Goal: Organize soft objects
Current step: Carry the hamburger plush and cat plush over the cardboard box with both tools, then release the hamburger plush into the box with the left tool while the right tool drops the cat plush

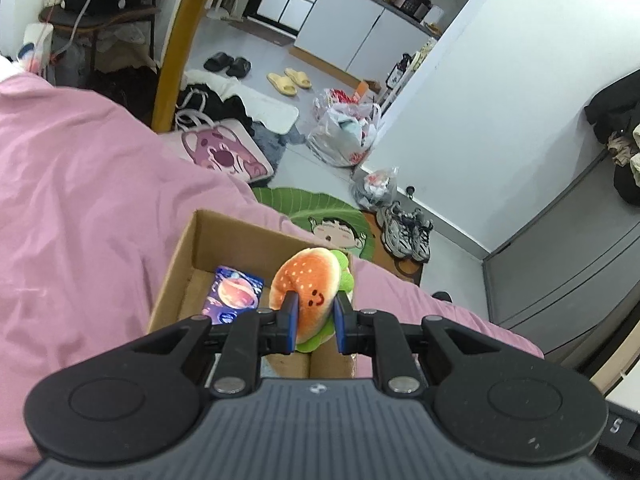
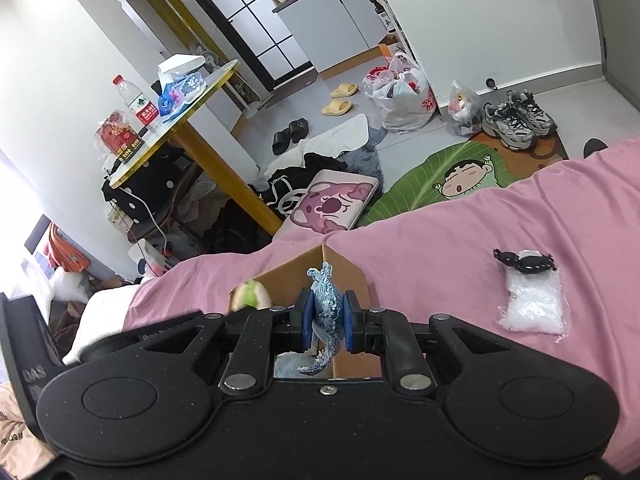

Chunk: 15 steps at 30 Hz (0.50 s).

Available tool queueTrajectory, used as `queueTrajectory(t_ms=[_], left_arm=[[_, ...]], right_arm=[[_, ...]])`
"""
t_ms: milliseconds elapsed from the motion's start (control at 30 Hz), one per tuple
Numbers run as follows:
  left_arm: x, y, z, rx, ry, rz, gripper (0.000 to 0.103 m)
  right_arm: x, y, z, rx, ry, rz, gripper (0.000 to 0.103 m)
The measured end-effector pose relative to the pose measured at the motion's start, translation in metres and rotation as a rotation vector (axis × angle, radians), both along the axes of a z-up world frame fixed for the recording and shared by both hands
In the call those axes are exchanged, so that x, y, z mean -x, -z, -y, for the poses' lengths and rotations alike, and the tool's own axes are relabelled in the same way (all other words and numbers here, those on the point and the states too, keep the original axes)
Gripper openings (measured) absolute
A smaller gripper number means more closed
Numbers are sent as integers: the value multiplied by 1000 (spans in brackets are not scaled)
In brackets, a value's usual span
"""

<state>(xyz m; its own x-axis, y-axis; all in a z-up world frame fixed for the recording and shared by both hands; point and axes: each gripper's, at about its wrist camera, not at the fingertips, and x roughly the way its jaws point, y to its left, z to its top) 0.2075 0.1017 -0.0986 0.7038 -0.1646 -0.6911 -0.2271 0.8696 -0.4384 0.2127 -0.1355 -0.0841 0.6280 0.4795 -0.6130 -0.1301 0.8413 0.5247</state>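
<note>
Left gripper (image 1: 314, 316) clenched on plush burger (image 1: 308, 288), above cardboard box (image 1: 180, 264) on pink bedsheet (image 1: 80, 200). Right gripper (image 2: 326, 320) clamped on blue knitted toy (image 2: 326, 308), near box's far corner. Planet packet (image 1: 234, 292) inside box, left.

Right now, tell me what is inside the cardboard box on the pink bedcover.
Inside the cardboard box lies one blue packet with a planet picture on the floor. The burger plush, clamped in the left gripper, covers the right part, so anything there is hidden.
</note>
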Motion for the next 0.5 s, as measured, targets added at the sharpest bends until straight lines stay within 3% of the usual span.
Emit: queueTrajectory(t_ms=[300,500], left_arm=[[-16,29,-5,63,32,-59,18],[-25,42,-20,108,-10,-97,21]], right_arm=[[-20,10,-17,13,1,-17,16],[-32,15,-34,21,-19,-26,16]])
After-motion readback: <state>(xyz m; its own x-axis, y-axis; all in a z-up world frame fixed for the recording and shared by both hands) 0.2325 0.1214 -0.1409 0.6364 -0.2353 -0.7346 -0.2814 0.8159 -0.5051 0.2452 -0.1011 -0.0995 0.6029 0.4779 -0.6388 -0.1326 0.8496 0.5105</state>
